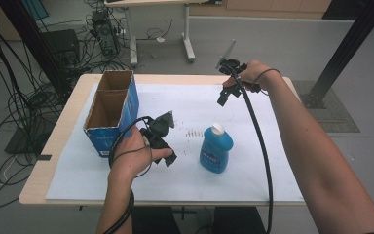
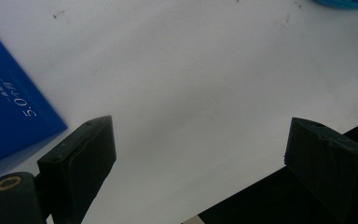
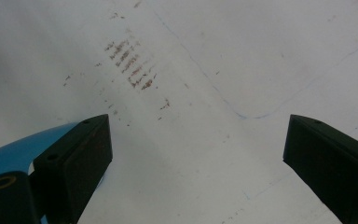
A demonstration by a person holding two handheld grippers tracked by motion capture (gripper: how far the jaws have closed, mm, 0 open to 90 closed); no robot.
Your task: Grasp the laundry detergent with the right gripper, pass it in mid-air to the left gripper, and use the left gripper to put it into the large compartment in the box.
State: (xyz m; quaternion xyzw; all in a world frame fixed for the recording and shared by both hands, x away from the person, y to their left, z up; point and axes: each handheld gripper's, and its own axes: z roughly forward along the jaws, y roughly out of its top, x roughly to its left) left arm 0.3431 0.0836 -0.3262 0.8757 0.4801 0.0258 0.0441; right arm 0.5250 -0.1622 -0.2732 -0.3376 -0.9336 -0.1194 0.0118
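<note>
Centrally, on the white sheet (image 1: 126,180) that covered the wooden table (image 1: 44,161), a blue bottle (image 1: 216,148) with a white cap was seen lying flat in the high view, its cap pointed toward twelve o'clock. At about nine o'clock from the bottle, and near it without touching, the left gripper (image 1: 168,157) was held low over the sheet by the left hand (image 1: 135,152); its jaws were spread wide, with nothing but bare sheet between them, as the left gripper view (image 2: 200,154) confirmed. At ten o'clock from that gripper stood an open blue cardboard box (image 1: 111,111), divided into two compartments, one blue wall (image 2: 9,112) of which was caught at the left edge of the left gripper view. At about twelve o'clock from the bottle, well apart from it and raised above the far edge of the table, the right gripper (image 1: 224,97) was held by the right hand (image 1: 253,75); its jaws were likewise spread, nothing being pinched between them (image 3: 198,149). Brown smudges (image 3: 128,58) on the sheet were recorded ahead of those jaws, and a blue part of the bottle (image 3: 23,149) lay beside the left-hand one.
</note>
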